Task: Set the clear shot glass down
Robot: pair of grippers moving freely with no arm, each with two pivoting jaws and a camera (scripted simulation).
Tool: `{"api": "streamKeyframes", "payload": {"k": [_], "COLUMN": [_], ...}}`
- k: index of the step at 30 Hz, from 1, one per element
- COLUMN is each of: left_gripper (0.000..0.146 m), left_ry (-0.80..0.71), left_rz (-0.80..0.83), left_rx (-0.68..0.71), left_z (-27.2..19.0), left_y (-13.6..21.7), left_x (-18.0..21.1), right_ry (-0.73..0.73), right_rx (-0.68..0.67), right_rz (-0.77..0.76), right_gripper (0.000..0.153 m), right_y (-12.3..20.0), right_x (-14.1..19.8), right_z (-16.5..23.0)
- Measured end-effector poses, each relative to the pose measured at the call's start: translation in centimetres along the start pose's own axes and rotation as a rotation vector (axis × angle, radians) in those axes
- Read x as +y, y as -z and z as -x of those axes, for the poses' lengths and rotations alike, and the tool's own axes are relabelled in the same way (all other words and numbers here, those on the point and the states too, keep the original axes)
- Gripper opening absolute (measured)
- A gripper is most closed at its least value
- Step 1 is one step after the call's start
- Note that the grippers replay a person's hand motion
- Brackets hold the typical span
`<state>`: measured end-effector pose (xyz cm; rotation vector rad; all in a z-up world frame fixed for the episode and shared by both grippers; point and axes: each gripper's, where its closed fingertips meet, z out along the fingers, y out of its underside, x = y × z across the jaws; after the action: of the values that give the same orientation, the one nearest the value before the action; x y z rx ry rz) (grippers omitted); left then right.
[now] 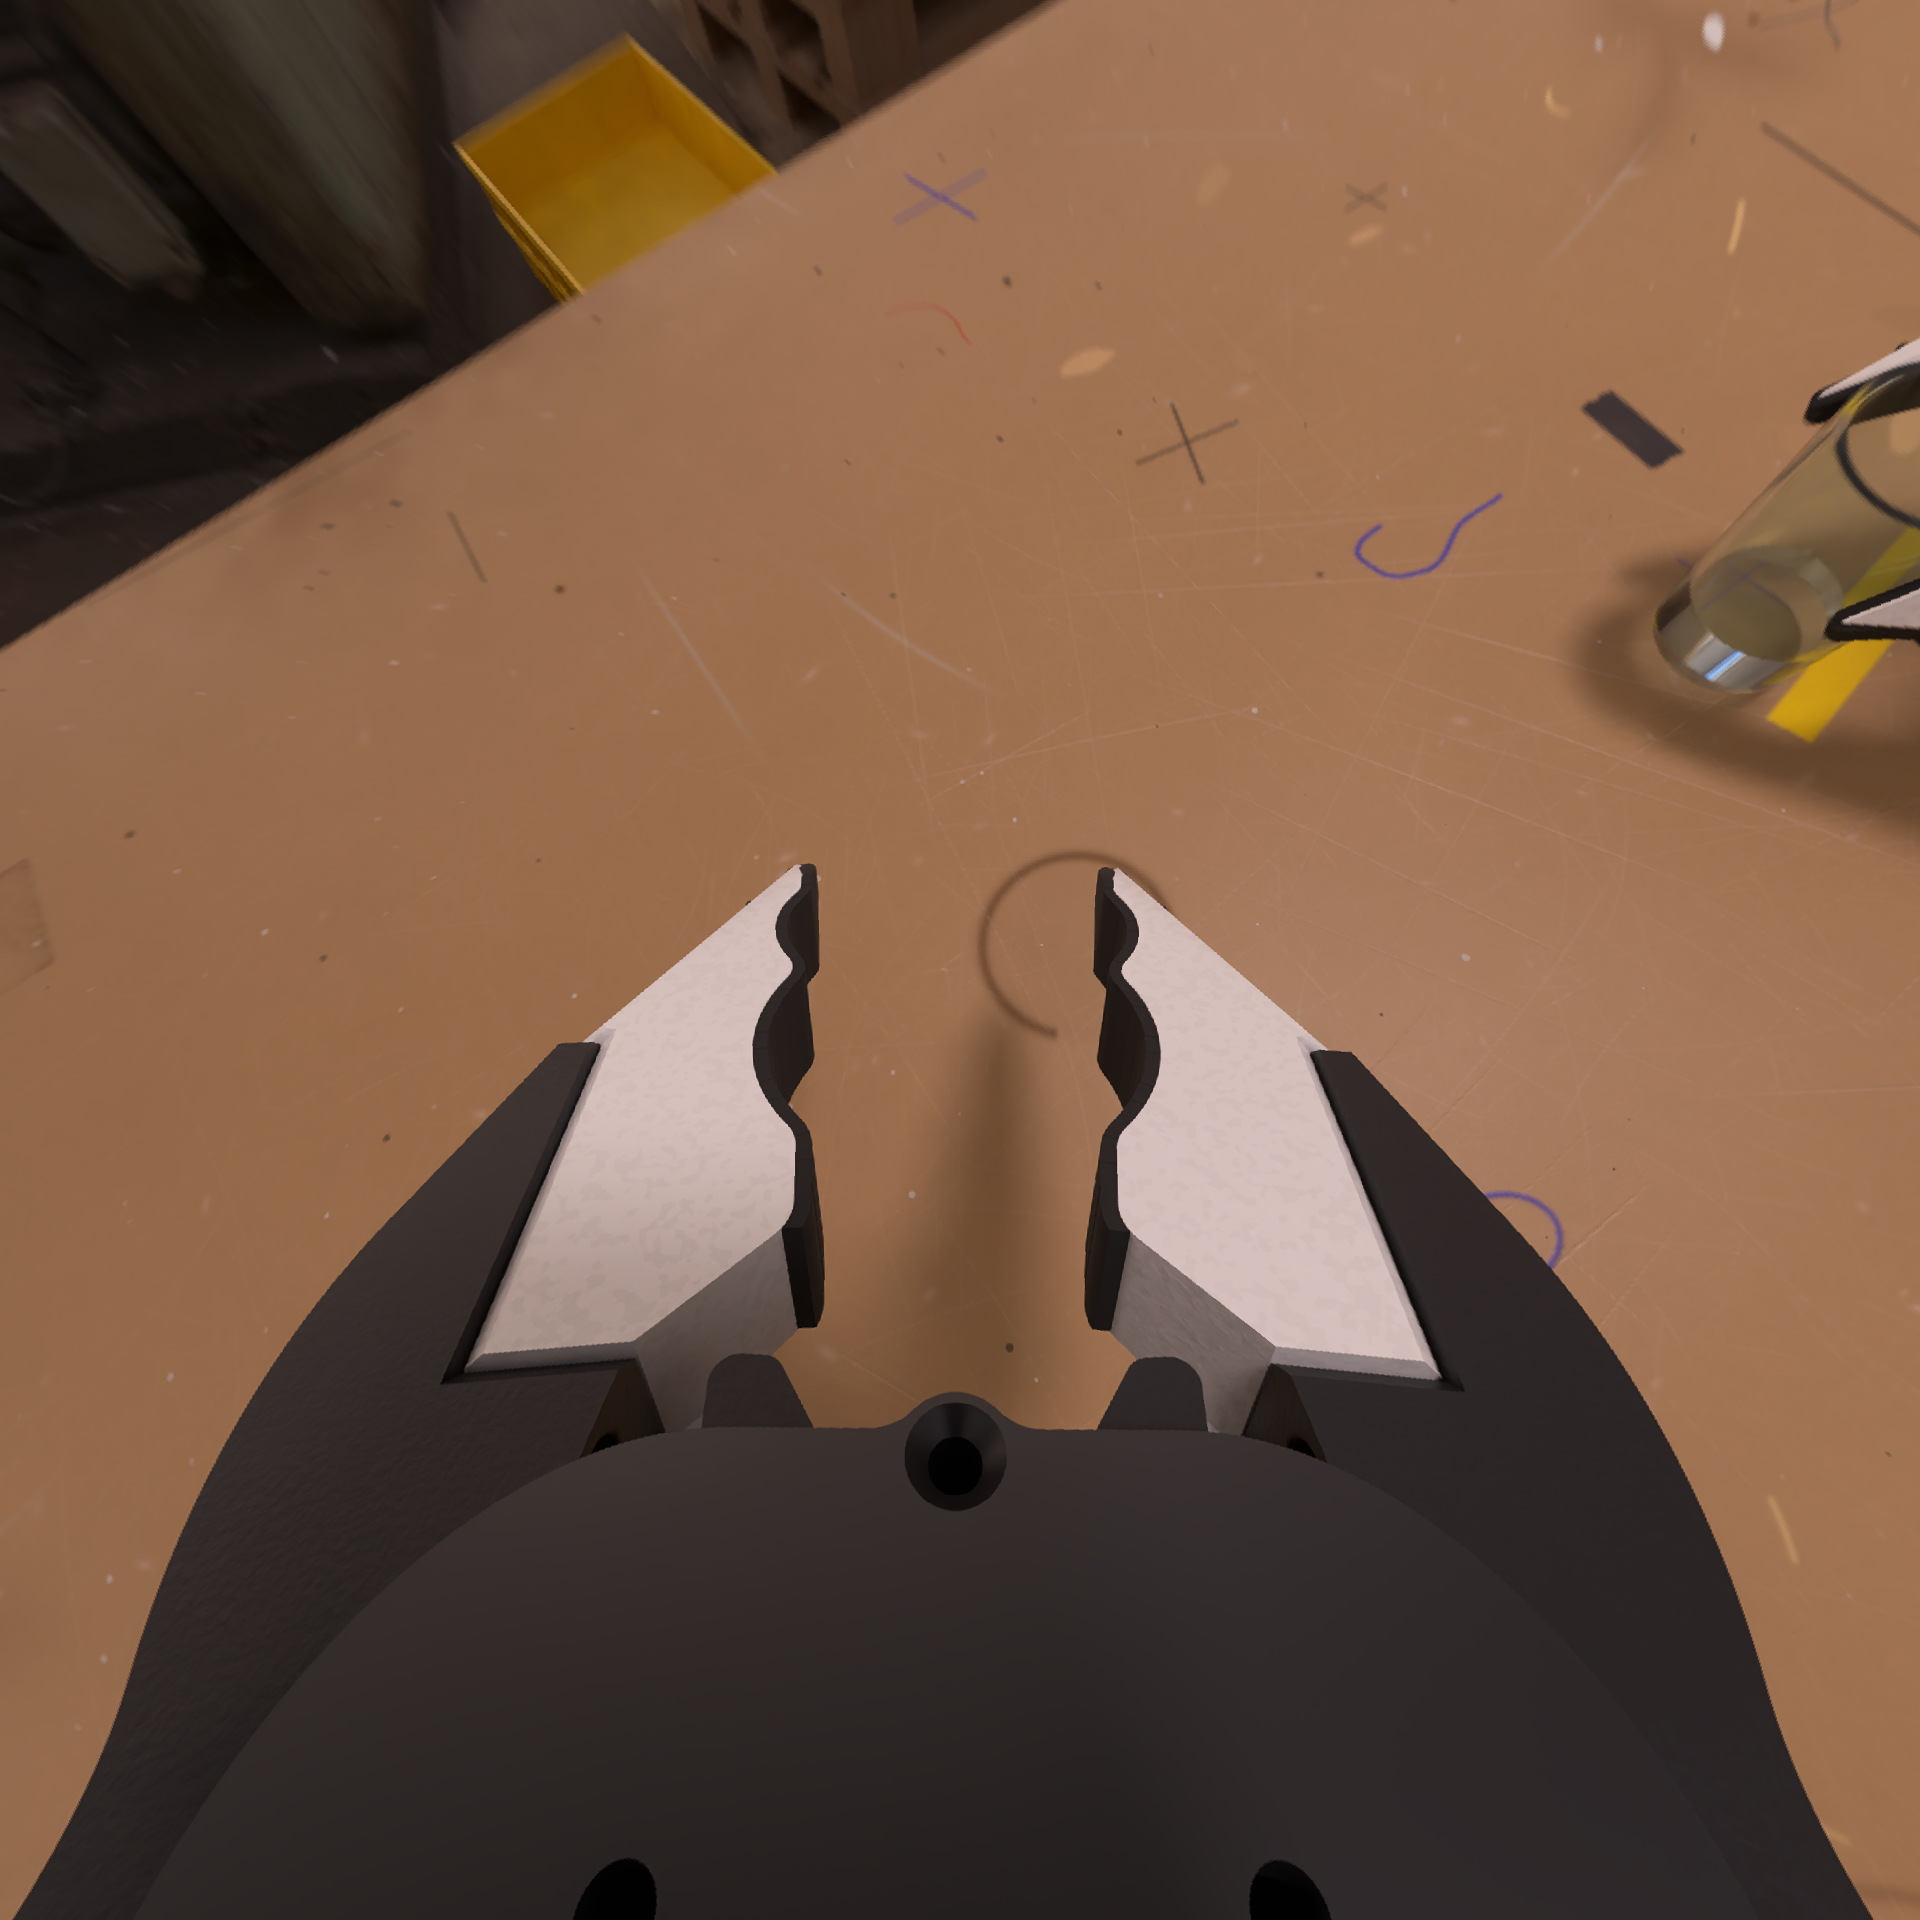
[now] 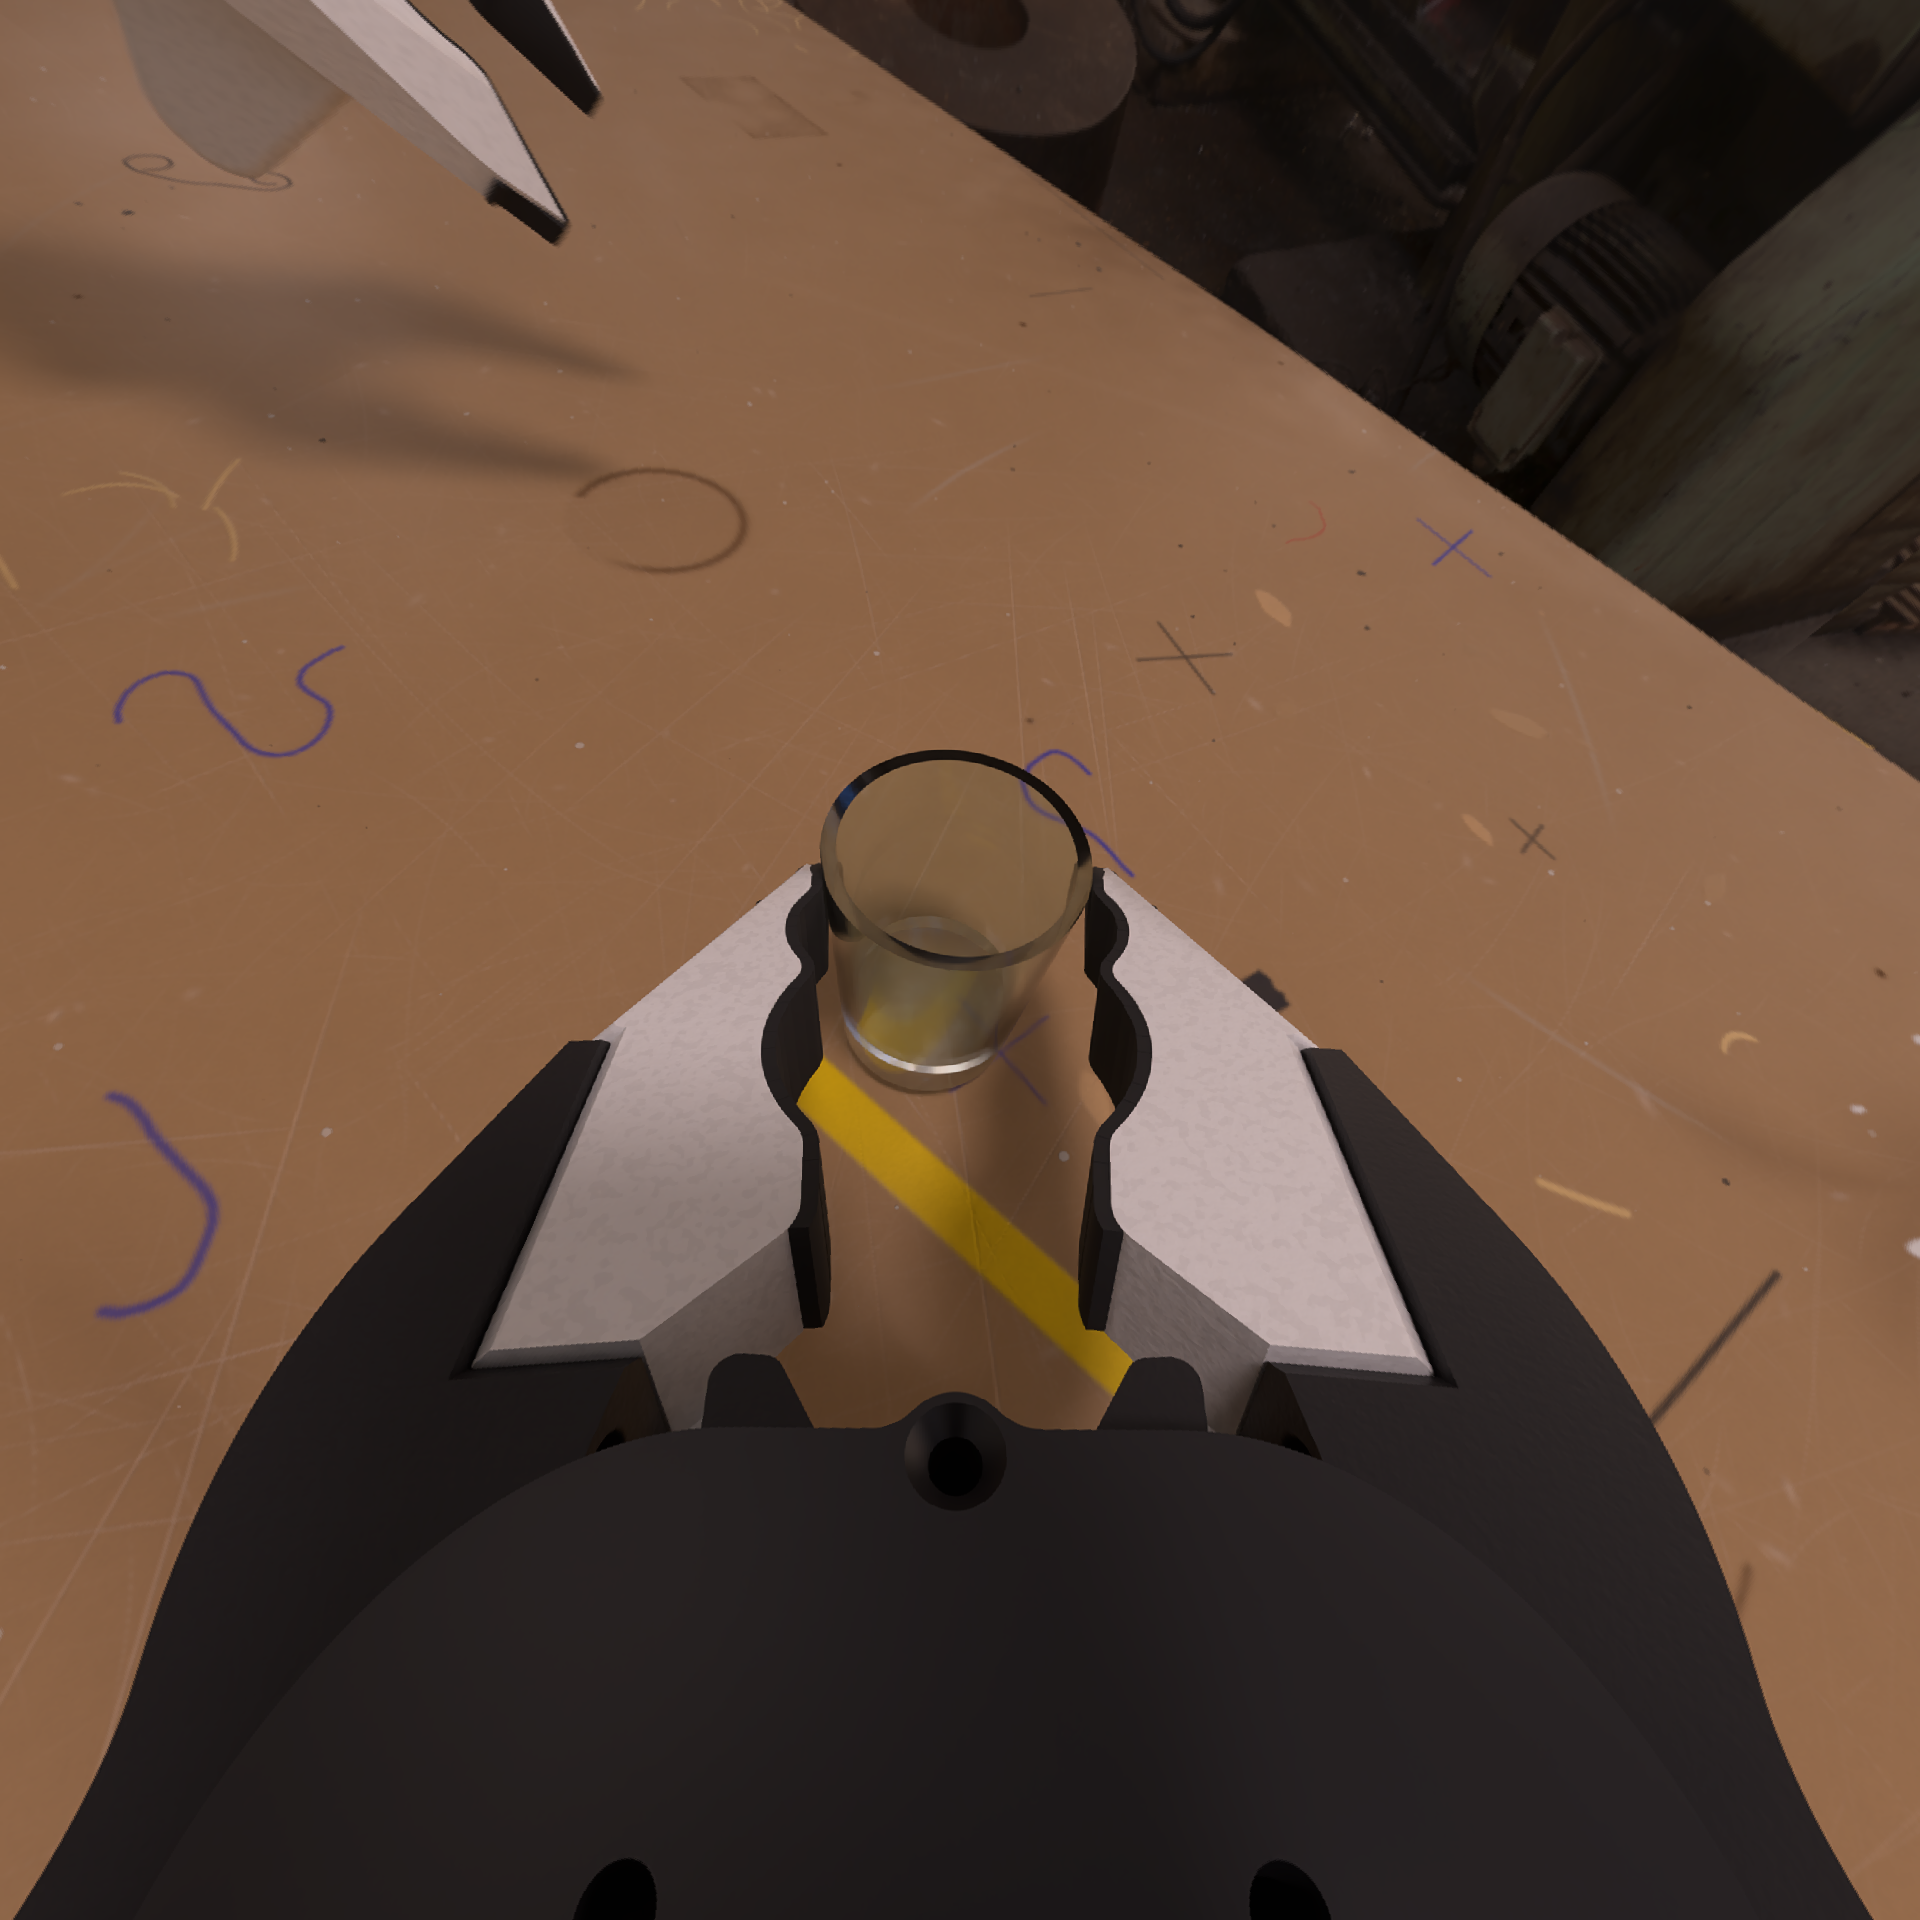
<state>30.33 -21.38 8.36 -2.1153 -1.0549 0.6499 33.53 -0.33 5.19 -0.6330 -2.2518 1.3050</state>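
The clear shot glass (image 2: 951, 935) stands upright between the fingertips of my right gripper (image 2: 956, 883), which is shut on its sides near the rim. Its base is at or just above the brown table (image 2: 416, 935), over one end of a yellow tape strip (image 2: 966, 1216). In the left wrist view the glass (image 1: 1766, 582) shows at the far right with a shadow around its base and the right gripper's fingertips (image 1: 1870, 387) on either side. My left gripper (image 1: 956, 883) is open and empty, hovering over a dark ring mark (image 1: 987, 935).
A yellow bin (image 1: 613, 166) sits beyond the table's far edge. The table edge (image 2: 1455, 457) runs diagonally, with dark machinery behind it. The left gripper (image 2: 551, 145) shows at the top left of the right wrist view. Pen marks and scratches cover the tabletop.
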Motion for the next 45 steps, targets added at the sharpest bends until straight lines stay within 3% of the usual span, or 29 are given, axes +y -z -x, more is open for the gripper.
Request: {"api": "streamKeyframes", "payload": {"k": [6, 12, 17, 21, 23, 26, 30, 39, 45], "left_gripper": [0.064, 0.067, 0.068, 0.093, 0.096, 0.091, 0.069, 0.071, 0.060], "left_ry": [-0.093, -0.106, -0.205, -0.222, -0.200, -0.217, -0.223, -0.162, -0.093], "left_rz": [0.228, 0.214, 0.281, 0.385, 0.385, 0.372, 0.351, 0.360, 0.214], "left_rx": [-0.033, -0.095, -0.197, -0.232, -0.210, -0.204, -0.168, -0.087, -0.138], "left_z": [0.5, 0.5, 1.6, 2.5, 2.5, 2.5, 2.2, 3.0, 3.7], "left_y": [-2.4, -3.6, -4.2, -5.2, -5.4, -5.3, -5.1, -4.9, -3.6], "left_x": [1.0, 1.2, 1.9, 3.1, 3.2, 3.2, 3.4, 4.5, 3.2], "right_ry": [0.013, 0.024, 0.006, 0.004, 0.005, 0.004, 0.013, 0.023, 0.028], "right_rx": [0.005, 0.011, 0.009, 0.014, 0.015, 0.009, 0.001, 0.000, -0.004], "right_rz": [-0.011, -0.008, -0.005, -0.002, -0.001, 0.001, 0.008, 0.014, 0.019], "right_gripper": [0.050, 0.050, 0.050, 0.050, 0.050, 0.050, 0.050, 0.050, 0.050], "right_y": [0.2, 0.3, 0.2, 0.2, 0.2, 0.1, 0.0, -0.1, -0.2], "right_x": [-0.3, -0.4, -0.2, -0.1, -0.1, 0.0, 0.1, 0.1, 0.2], "right_z": [0.2, 0.3, 0.0, -0.1, -0.1, 0.0, 0.2, 0.4, 0.5]}}
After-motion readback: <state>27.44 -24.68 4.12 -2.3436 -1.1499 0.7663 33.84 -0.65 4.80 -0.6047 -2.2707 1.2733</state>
